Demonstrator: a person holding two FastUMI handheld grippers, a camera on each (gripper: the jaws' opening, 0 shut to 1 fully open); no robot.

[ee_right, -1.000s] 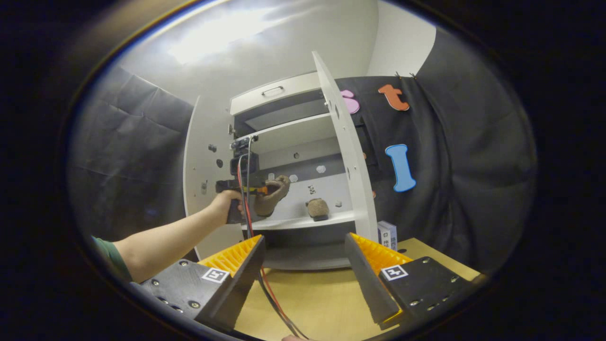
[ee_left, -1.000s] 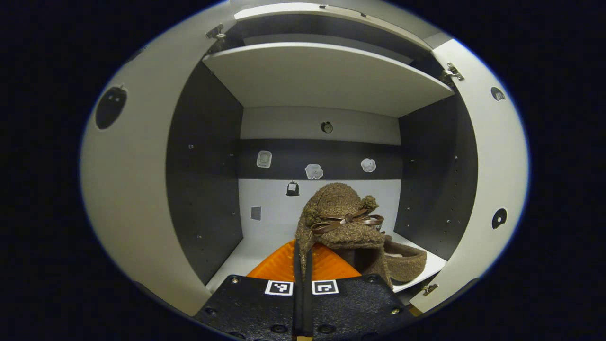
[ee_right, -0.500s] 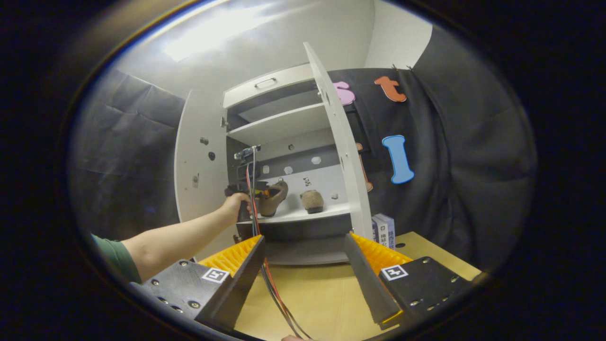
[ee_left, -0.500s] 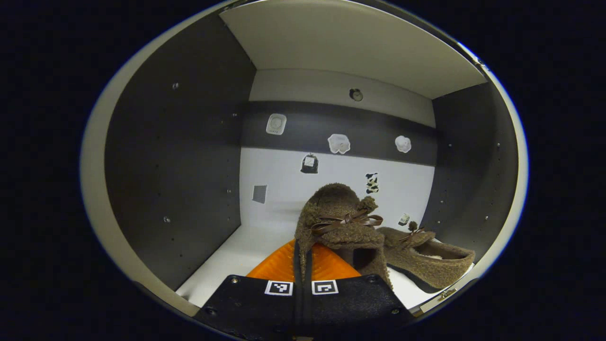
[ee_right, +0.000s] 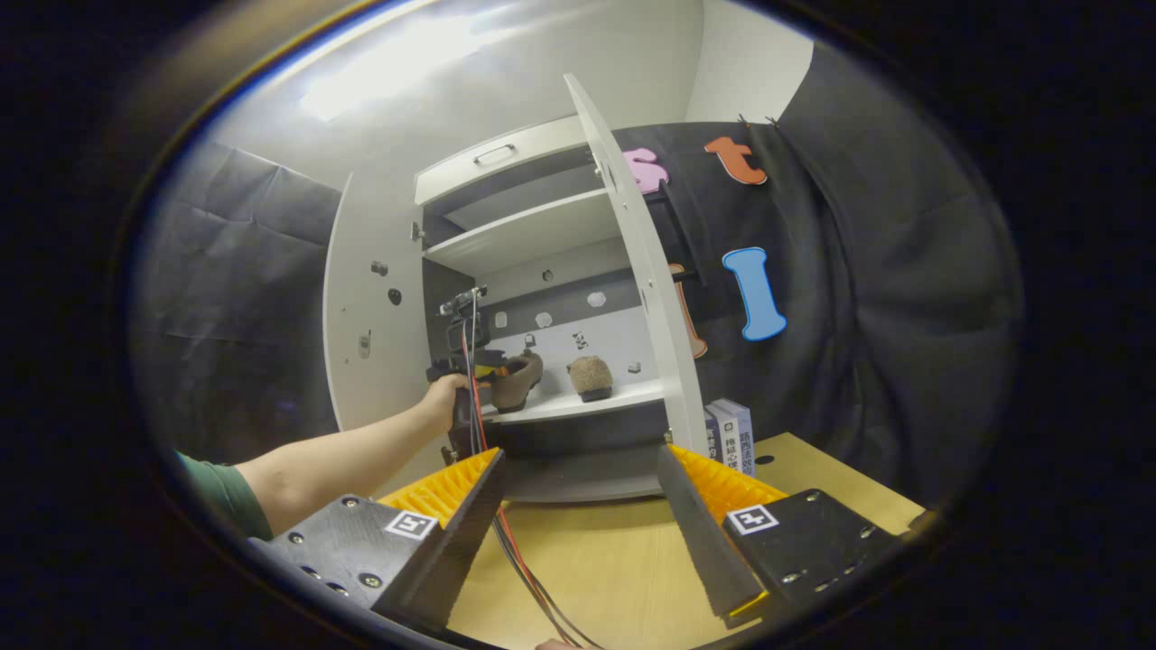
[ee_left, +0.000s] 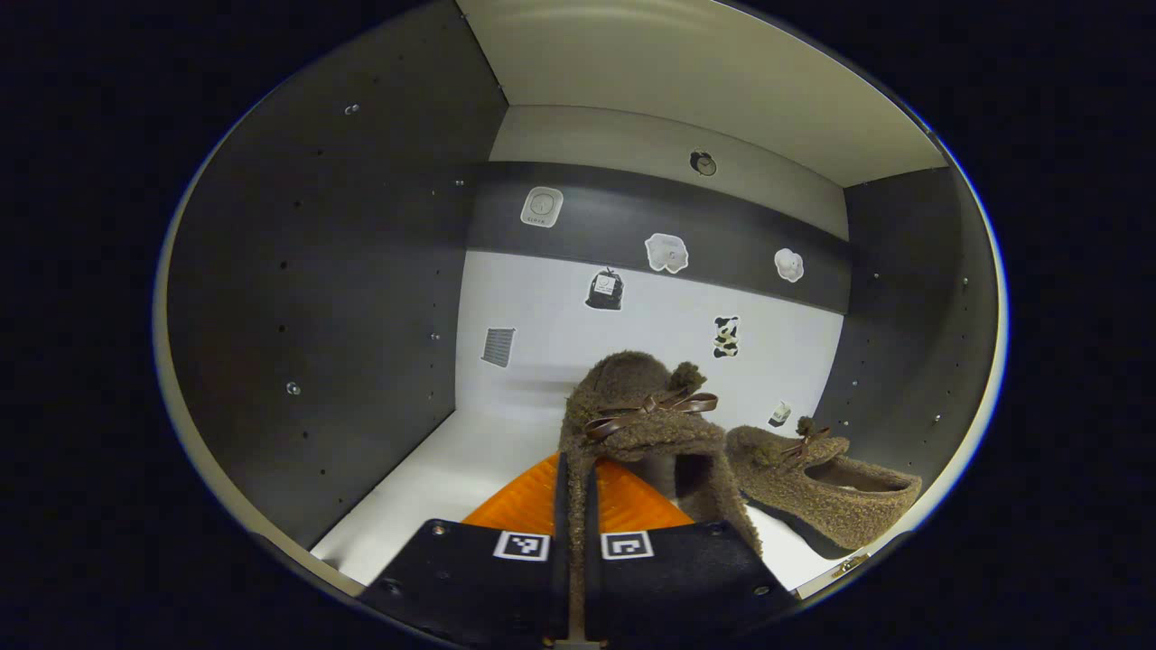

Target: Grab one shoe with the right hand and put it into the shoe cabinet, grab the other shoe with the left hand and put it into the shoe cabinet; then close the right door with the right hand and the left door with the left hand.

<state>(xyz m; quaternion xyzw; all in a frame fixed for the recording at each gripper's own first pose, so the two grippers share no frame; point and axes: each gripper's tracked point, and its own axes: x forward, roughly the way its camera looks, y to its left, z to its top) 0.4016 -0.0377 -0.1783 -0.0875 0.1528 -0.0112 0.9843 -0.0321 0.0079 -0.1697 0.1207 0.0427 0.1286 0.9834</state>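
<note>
Fuzzy shoe (ee_left: 646,411) pinched at its soft rim, hanging inside the shoe cabinet (ee_left: 361,271) above the lower shelf (ee_left: 452,460).

Likely light, floppy, non-slip; pinched by left gripper (ee_left: 573,506) with jaws clenched on the collar; sags, so best lowered sole-first beside other shoe (ee_left: 817,483). Right gripper (ee_right: 578,506) jaws spread, empty, over tabletop (ee_right: 596,578).

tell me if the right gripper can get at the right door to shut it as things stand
Probably yes: the right gripper is open and empty over the table, and the open right door stands just ahead with nothing between them.
</note>
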